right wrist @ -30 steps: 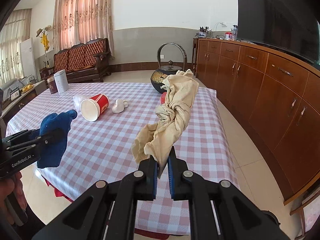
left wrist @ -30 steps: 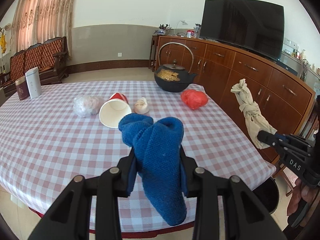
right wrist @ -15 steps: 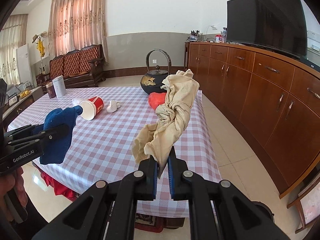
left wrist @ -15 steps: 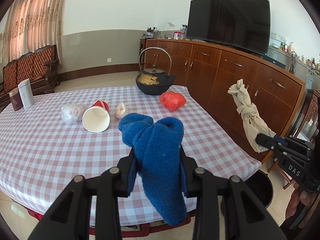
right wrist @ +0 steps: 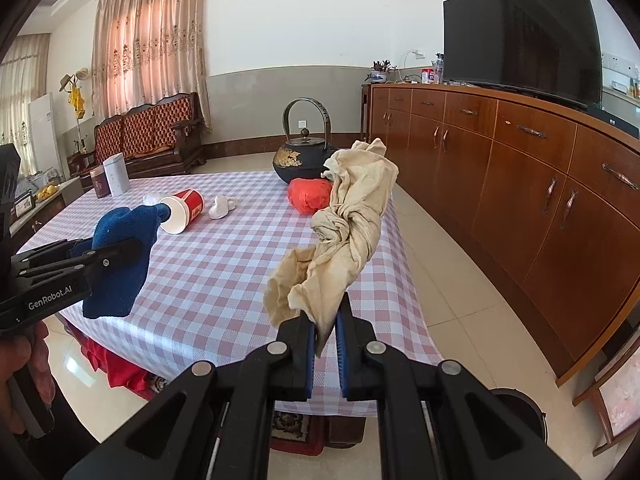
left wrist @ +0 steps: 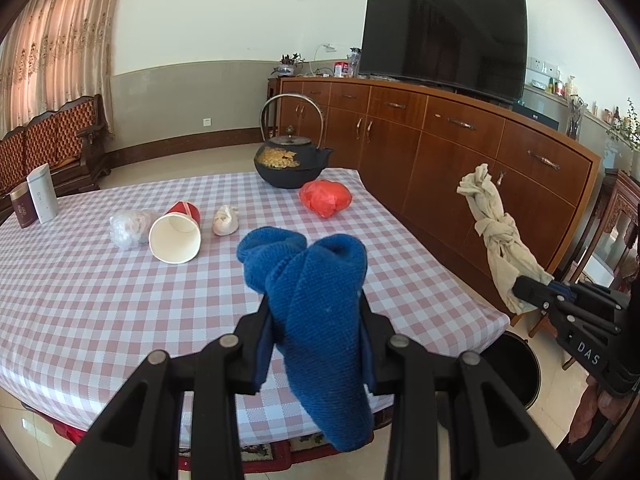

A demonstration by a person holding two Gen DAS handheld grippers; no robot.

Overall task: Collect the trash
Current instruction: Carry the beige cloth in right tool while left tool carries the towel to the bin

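Both grippers have backed off the table (left wrist: 120, 304); left gripper (left wrist: 316, 344) clamps the blue cloth (left wrist: 316, 300), right gripper (right wrist: 325, 344) the knotted beige rag (right wrist: 348, 232). Keep both grips firm, then release squarely over the black bin (left wrist: 516, 368).

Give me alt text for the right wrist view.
The right tool grips a knotted beige rag beside a checked table. At left, the left tool holds a blue cloth; a tipped cup, red bag and kettle sit on the table.

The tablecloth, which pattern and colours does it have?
The tablecloth has a checked pattern of pink and white squares; the left wrist view shows it best.
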